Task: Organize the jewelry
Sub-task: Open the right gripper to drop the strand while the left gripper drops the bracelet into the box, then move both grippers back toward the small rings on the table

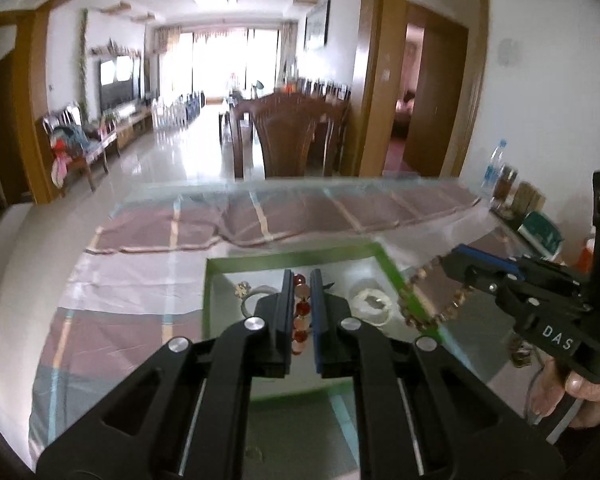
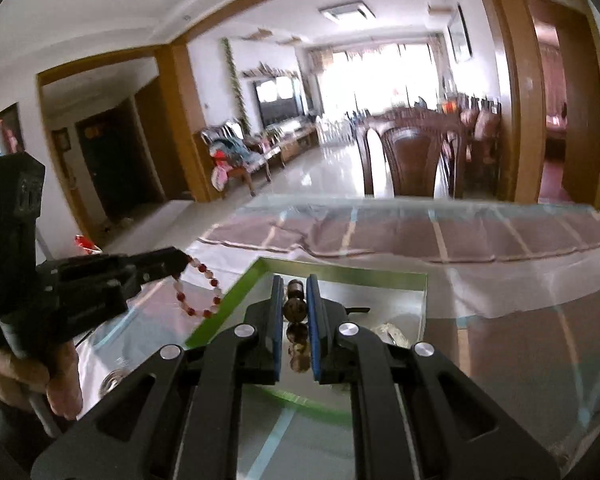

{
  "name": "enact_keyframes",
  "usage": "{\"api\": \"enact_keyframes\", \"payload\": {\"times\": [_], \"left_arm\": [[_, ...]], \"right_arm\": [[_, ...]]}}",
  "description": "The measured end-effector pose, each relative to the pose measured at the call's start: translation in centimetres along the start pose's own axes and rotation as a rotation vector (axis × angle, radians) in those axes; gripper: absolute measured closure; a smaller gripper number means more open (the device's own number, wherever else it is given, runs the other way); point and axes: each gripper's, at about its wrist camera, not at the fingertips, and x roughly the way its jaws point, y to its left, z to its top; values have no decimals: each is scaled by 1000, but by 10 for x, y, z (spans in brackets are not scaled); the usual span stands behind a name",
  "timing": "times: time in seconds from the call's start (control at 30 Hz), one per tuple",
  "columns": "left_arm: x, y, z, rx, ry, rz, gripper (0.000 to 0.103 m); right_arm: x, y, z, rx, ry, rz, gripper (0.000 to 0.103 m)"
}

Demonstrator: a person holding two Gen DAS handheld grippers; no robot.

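My left gripper is shut on a red and pink bead bracelet, held above a green-edged mirror tray. In the right wrist view the left gripper shows at the left with that bracelet hanging from it. My right gripper is shut on a brown bead bracelet over the tray. In the left wrist view the right gripper holds the brown bracelet over the tray's right edge. A silver ring and a white bangle lie in the tray.
The tray sits on a glass-topped table with a checked pink cloth. Bottles and boxes stand at the table's right edge. A wooden chair stands beyond the far edge. A small metal item lies left of the tray.
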Motion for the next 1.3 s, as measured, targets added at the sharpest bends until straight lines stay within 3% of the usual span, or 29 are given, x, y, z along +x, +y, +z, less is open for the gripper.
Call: {"api": "enact_keyframes", "payload": {"times": [0.17,0.3,0.33,0.37,0.4,0.43,0.53,0.6,0.7,0.83,0.97,1.13,1.3], "left_arm": [[85,15,1,-40,128,48,95],[124,26,-6,-40,162,110,93],[129,29,-7,-47,155,119,83],[129,34,-9,-67,139,133,67],[124,39,-11,-93,117,152,25],[109,44,-13,-128,69,167,12],[52,50,-22,-170,-93,116,11],[-12,49,-40,-162,-226,110,5],[-75,42,-81,-155,-334,138,4],[-109,30,-139,-152,-289,137,4],[-121,10,-187,-144,-237,227,4],[-119,-8,-221,-144,-149,192,4],[-110,-13,-233,-120,-70,199,4]], "right_arm": [[73,-36,0,75,97,-55,92],[102,-55,-5,134,119,-67,91],[105,-57,-5,136,115,-80,86],[103,-58,-6,134,105,-99,60],[97,-59,-5,139,86,-117,26],[79,-59,-6,162,23,-141,20],[12,-52,-12,173,-166,-122,12],[-45,-37,-28,131,-266,-123,3],[-99,-12,-59,28,-306,-135,3],[-137,25,-121,-83,-274,-200,3],[-147,41,-171,-62,-188,-249,3],[-149,40,-205,-13,-112,-249,3],[-151,30,-214,23,-77,-249,3]]}}
